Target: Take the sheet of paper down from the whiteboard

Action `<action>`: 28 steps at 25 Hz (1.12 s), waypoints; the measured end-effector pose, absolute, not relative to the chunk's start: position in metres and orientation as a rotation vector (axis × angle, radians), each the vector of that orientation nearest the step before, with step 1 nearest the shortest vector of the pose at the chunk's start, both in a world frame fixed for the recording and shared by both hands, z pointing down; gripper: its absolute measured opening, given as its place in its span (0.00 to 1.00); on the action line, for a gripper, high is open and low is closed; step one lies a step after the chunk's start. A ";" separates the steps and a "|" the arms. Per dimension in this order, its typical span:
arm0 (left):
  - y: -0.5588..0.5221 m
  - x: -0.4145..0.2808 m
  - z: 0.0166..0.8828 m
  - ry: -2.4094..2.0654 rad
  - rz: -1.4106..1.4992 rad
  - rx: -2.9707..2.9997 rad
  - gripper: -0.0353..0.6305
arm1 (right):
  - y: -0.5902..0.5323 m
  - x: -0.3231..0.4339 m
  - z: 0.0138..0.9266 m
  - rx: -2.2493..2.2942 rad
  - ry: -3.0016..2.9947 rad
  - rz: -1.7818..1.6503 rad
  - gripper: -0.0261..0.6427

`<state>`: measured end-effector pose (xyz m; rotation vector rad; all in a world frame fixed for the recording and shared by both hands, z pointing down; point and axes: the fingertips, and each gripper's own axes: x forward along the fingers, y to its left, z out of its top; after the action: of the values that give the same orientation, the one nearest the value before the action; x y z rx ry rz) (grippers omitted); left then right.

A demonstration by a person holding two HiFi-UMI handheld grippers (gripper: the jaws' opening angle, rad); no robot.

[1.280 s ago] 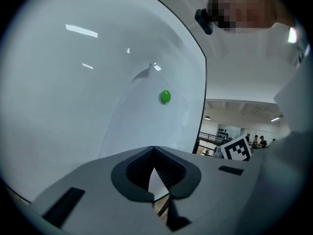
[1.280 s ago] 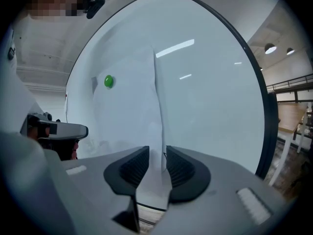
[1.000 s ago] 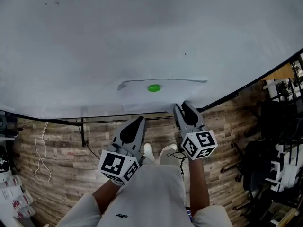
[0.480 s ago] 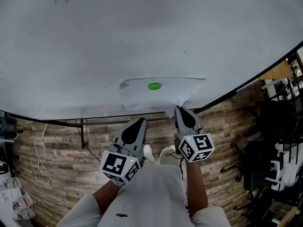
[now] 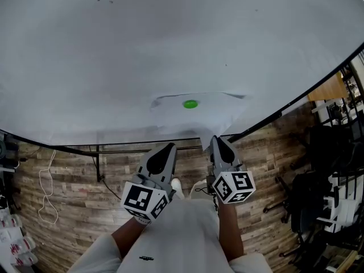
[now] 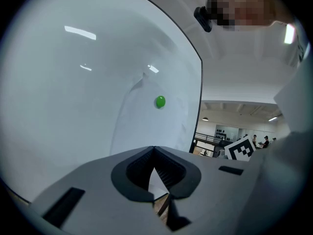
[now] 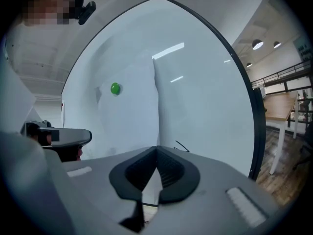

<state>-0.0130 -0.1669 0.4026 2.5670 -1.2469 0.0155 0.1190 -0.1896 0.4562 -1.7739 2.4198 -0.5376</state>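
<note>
While your right gripper (image 5: 216,141) has its jaws pressed together on the lower right corner of the sheet of paper (image 5: 187,117), the sheet is on the whiteboard (image 5: 170,44), pinned close to its top edge by a round green magnet (image 5: 190,103). From the head view you can see that corner drawn out off the board into a point that meets the gripper's tip. In the right gripper view, the sheet's right edge (image 7: 155,102) runs straight down into the closed jaws, with the magnet (image 7: 115,88) up and to the left of them. Your left gripper (image 5: 166,148) sits just beside the right one, jaws shut with nothing between them. Its tip is below the sheet's bottom edge and apart from the paper. Its own view looks up at the sheet (image 6: 142,124) and the magnet (image 6: 160,101) above the jaws.
</note>
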 end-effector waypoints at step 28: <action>-0.183 0.027 0.307 -1.138 -0.219 2.747 0.17 | -0.178 0.106 0.437 -1.769 2.449 -0.448 0.05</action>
<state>0.0274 -0.1831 0.3072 2.7465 -1.1385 -0.2188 0.1057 -0.1781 0.4372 -1.7693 2.4495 -0.4481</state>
